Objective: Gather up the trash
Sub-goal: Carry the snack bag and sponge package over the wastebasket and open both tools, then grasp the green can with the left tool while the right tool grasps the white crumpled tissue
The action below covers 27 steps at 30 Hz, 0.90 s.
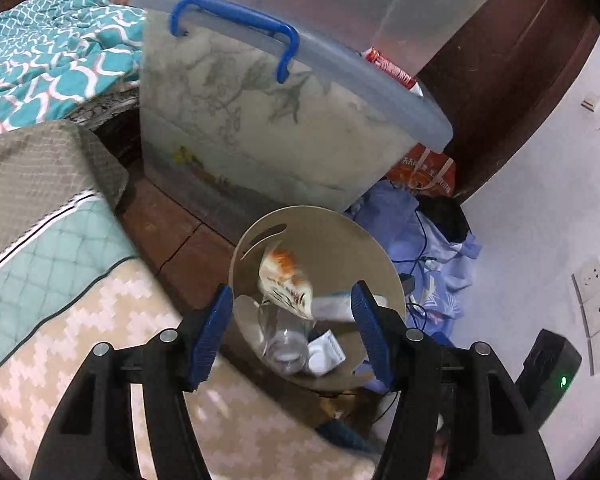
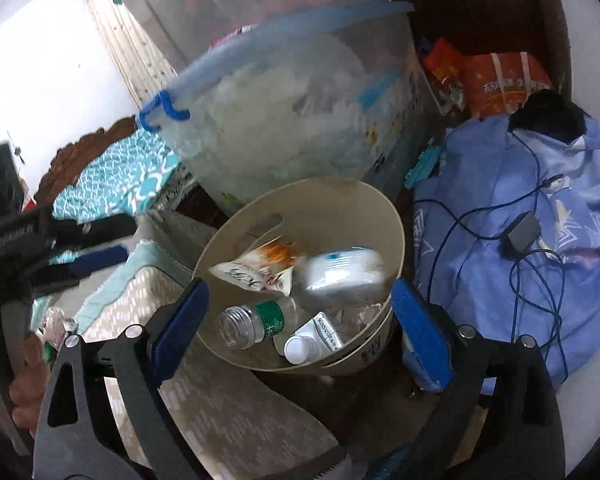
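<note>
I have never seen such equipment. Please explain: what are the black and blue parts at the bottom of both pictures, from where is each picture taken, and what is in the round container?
Those parts are hand-held grippers, one per hand; no robot arm is present. Each picture comes from a camera on one gripper, looking along its fingers. The left gripper and right gripper both stand open and hold nothing. Both look down into a beige trash bin on the floor beside a bed. Inside lie a clear bottle, a snack wrapper, a white pack and a small carton. Behind stands a storage box.
</note>
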Motion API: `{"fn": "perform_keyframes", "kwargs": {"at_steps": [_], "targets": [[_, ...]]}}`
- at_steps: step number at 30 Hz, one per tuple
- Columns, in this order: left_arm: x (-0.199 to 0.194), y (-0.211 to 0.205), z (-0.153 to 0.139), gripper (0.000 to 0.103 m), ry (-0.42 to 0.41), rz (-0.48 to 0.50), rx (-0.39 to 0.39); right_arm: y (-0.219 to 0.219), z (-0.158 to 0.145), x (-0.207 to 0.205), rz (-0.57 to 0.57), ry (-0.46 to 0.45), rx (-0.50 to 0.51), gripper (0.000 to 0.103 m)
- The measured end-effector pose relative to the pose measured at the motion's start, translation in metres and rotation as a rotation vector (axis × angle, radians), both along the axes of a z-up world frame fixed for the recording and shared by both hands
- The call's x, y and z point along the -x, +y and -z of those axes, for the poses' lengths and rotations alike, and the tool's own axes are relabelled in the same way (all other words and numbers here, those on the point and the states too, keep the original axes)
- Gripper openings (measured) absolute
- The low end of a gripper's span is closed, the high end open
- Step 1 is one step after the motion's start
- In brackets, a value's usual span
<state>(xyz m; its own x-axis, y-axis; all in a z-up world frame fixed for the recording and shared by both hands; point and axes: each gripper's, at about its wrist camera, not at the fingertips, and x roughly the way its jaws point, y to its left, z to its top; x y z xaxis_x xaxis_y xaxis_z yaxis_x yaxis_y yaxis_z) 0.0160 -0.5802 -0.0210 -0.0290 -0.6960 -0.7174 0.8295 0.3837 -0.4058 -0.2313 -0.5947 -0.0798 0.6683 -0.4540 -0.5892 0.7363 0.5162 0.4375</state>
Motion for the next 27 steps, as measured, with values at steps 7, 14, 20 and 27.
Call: {"fn": "perform_keyframes", "kwargs": {"at_steps": [7,14,20,27], "targets": [[-0.003,0.124,-0.017,0.058,-0.071,-0.016,0.027,0.039,-0.024,-0.023,-0.149,-0.071,0.005,0.064],[-0.039,0.283,-0.001,0.058,-0.073,-0.183,-0.044,0.099,-0.030,-0.119,-0.499,-0.099,-0.145,0.057],[-0.093,0.377,0.019,0.058,0.070,-0.410,-0.022,0.161,-0.037,-0.272,-0.813,-0.049,-0.241,0.056],[-0.123,0.408,0.040,0.058,0.233,-0.499,0.058,0.175,-0.015,-0.419,-0.839,0.105,-0.291,0.056]]}}
